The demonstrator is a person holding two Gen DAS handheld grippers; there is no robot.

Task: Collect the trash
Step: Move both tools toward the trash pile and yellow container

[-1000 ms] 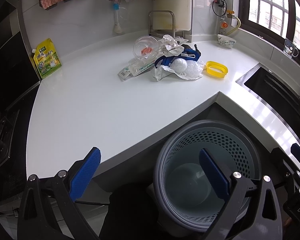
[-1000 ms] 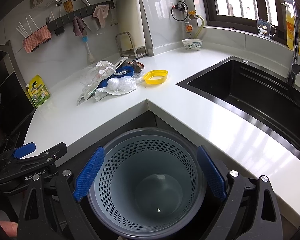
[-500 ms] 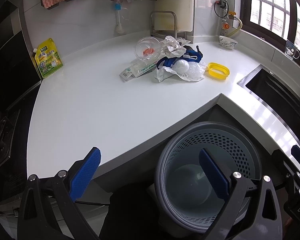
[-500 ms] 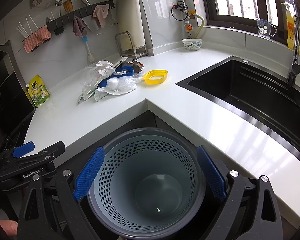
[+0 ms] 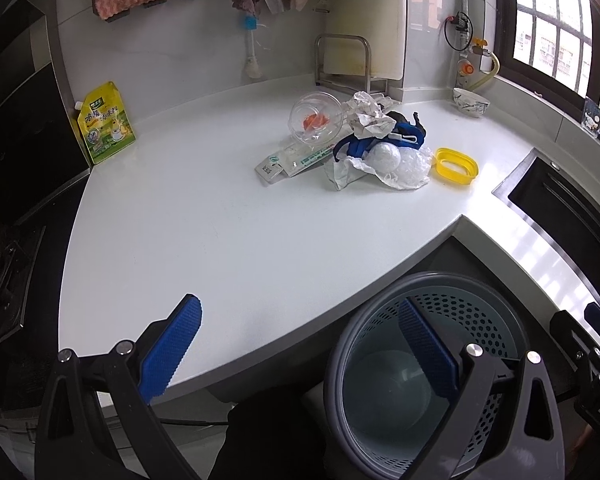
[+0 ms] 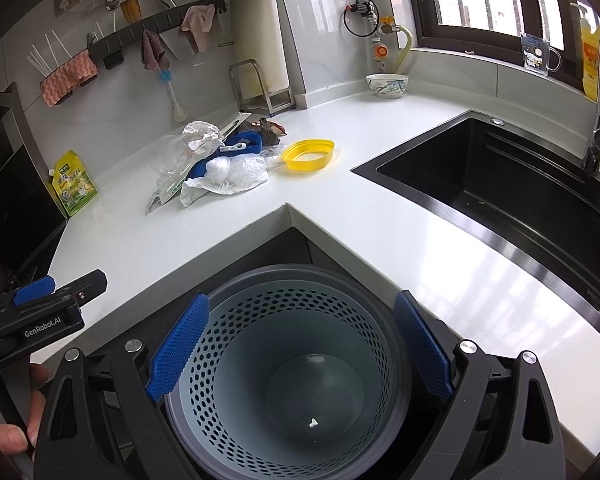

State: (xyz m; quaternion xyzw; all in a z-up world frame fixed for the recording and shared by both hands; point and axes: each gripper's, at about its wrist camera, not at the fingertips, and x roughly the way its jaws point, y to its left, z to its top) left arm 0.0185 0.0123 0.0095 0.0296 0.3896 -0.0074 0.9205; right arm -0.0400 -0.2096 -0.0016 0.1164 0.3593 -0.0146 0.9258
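Observation:
A trash pile [image 5: 364, 148] lies on the white counter [image 5: 204, 224]: a clear plastic cup [image 5: 316, 124], crumpled paper [image 5: 370, 118], a blue item, clear plastic wrap [image 5: 400, 168] and a flat packet [image 5: 292, 160]. It also shows in the right wrist view [image 6: 216, 160]. A yellow lid [image 5: 456, 166] lies beside it. A grey perforated bin [image 6: 292, 368] stands below the counter's corner. My left gripper [image 5: 300, 352] is open and empty over the counter's front edge. My right gripper [image 6: 300, 348] is open and empty above the bin.
A black sink [image 6: 512, 184] with a faucet is to the right. A yellow-green pouch [image 5: 104, 124] stands at the back left by the stove. A bowl [image 6: 387, 85] sits at the back, and a cutting board rack [image 5: 344, 60] stands against the wall.
The left gripper has drifted slightly, so the bin sits a little farther right in its view. The right view has hardly changed.

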